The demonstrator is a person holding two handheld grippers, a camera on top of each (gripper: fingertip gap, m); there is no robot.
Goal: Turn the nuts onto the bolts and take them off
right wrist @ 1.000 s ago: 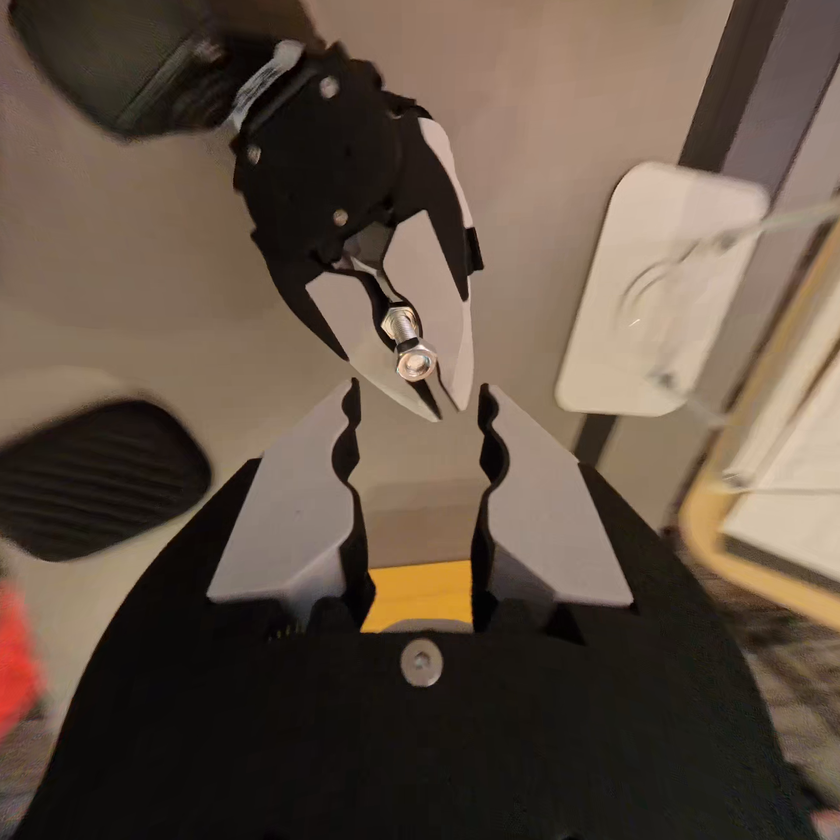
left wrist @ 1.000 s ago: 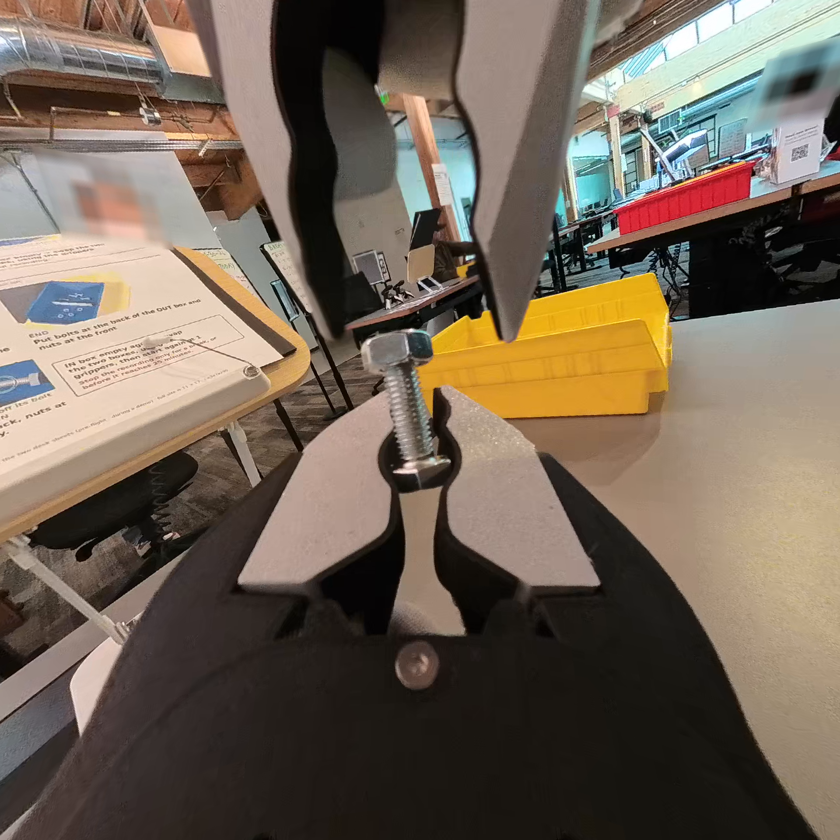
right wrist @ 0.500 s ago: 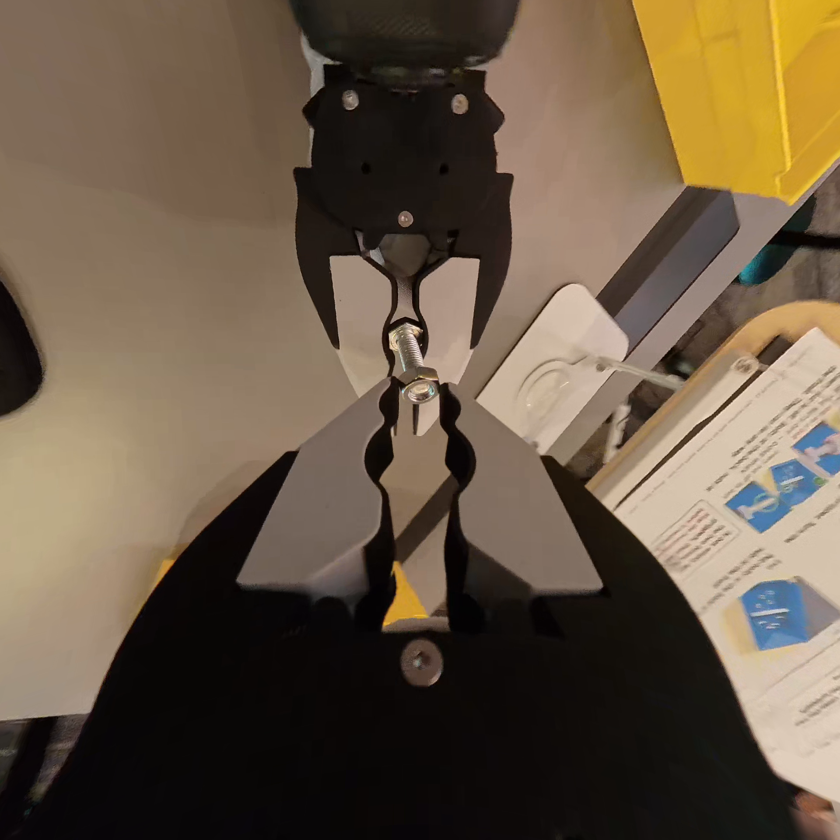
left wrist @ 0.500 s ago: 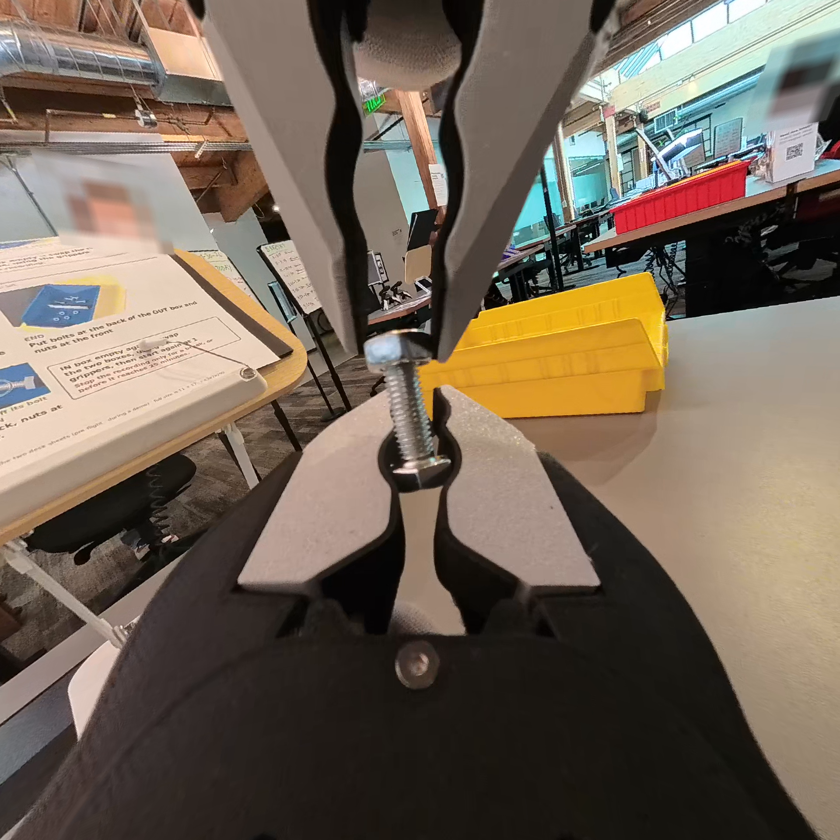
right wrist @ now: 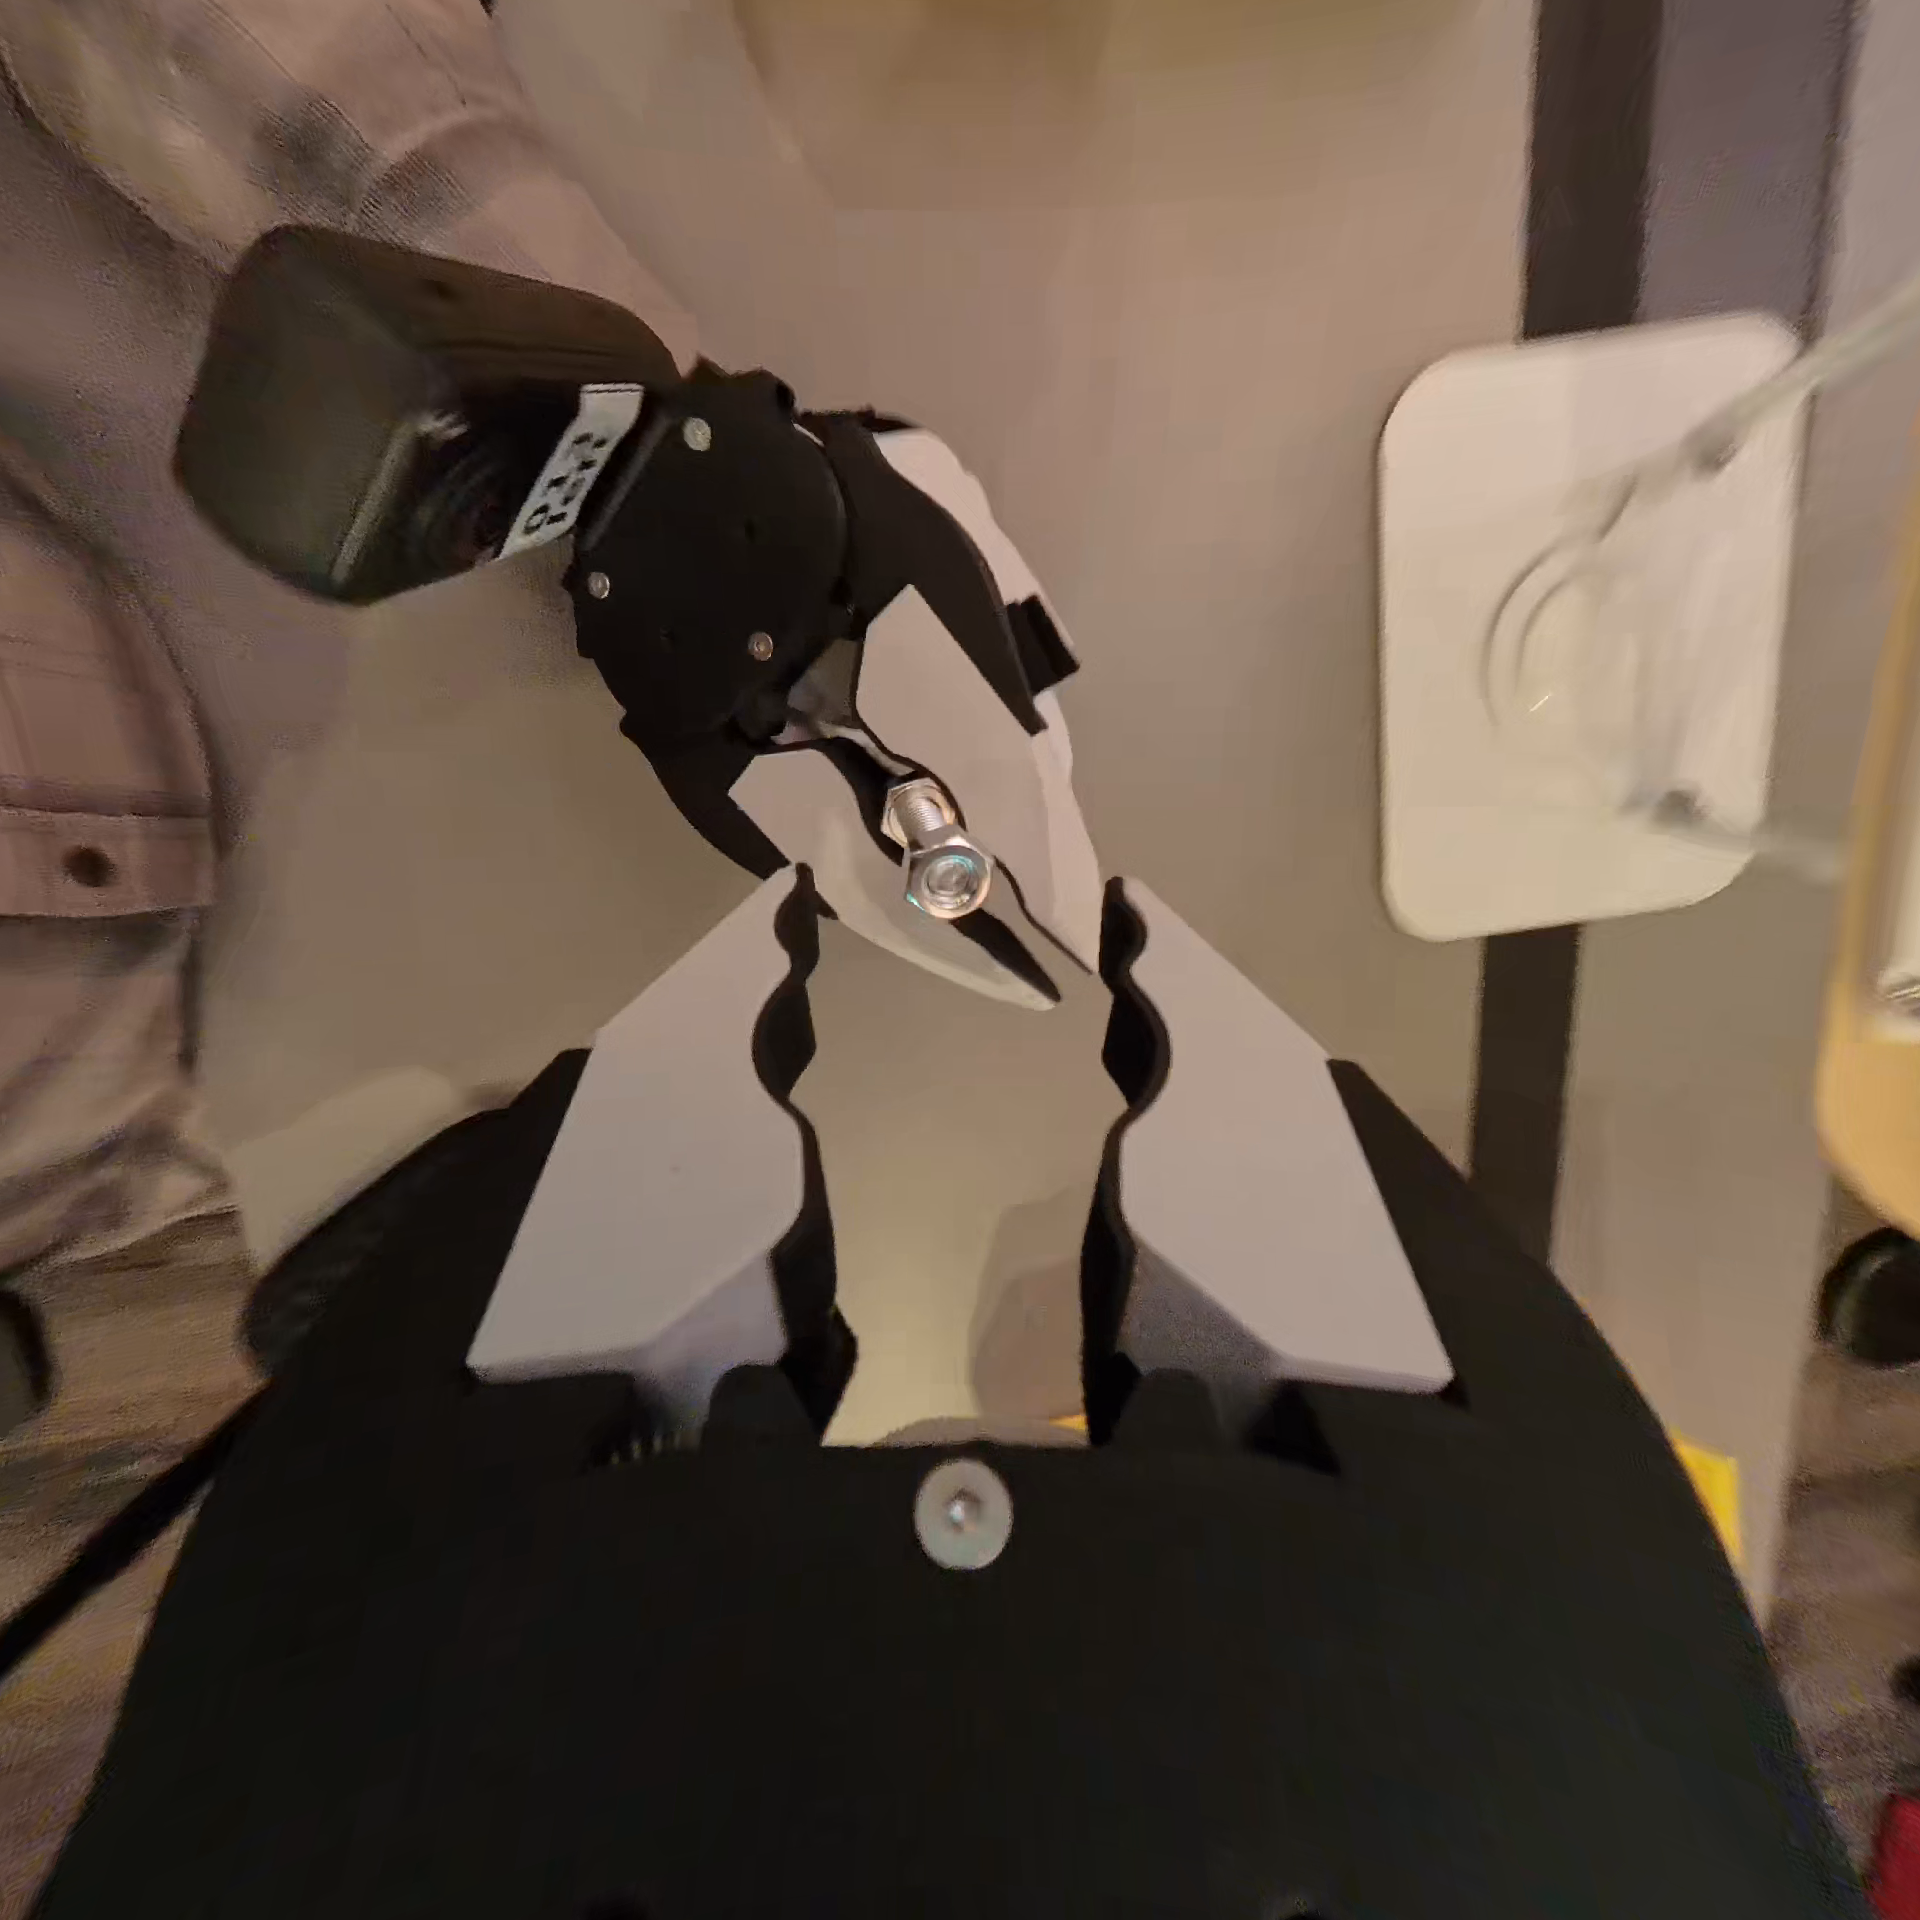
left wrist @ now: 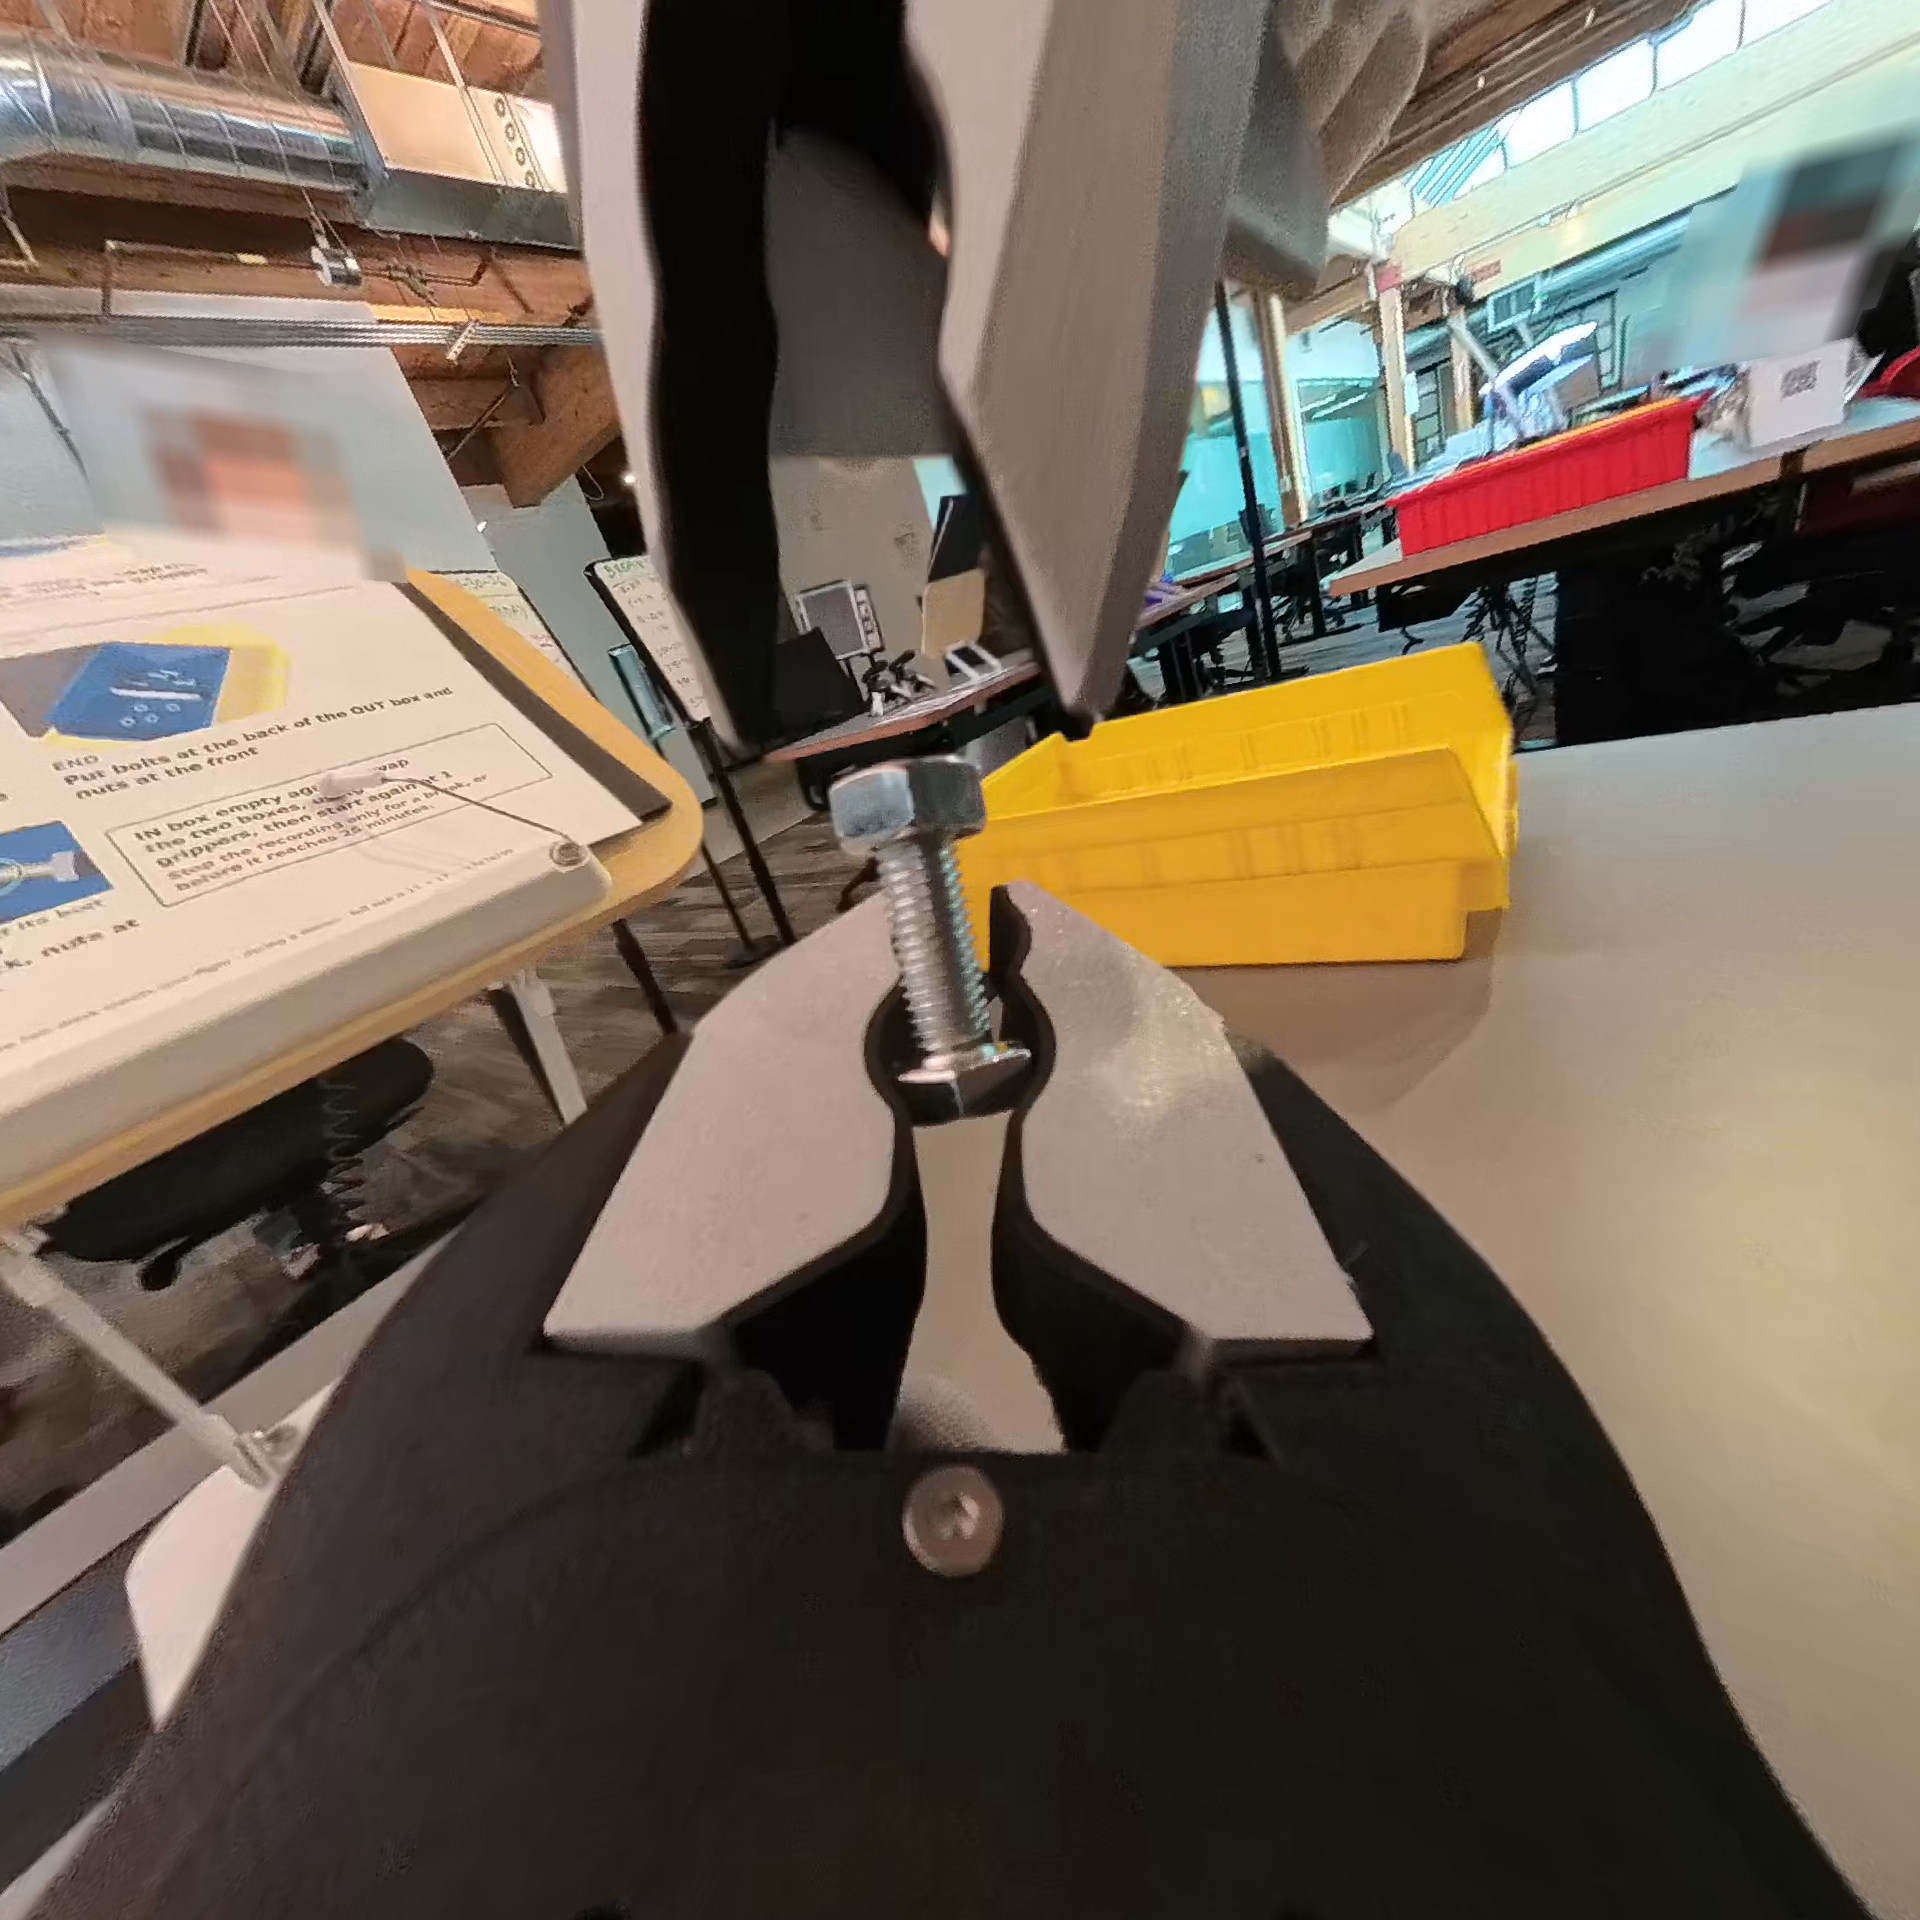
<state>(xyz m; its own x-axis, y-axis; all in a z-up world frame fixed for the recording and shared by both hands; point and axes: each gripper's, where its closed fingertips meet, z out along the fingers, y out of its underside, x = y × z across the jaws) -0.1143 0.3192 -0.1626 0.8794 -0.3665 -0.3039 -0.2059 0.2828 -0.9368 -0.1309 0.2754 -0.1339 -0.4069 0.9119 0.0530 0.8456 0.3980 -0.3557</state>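
Open workshop hall: long workbenches, parts bins, exposed ductwork.

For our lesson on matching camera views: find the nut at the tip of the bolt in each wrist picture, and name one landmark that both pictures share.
Left wrist view: the nut sits centre frame, atop the bolt clamped in the left gripper.
Right wrist view: the nut is just above centre, between the open fingertips of the right gripper.
Shared landmark: the white pad at the table edge.

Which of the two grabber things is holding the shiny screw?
The left hand-held gripper. Its grey fingers are shut around the head end of the silver threaded bolt. The right hand-held gripper is open above the nut, holding nothing.
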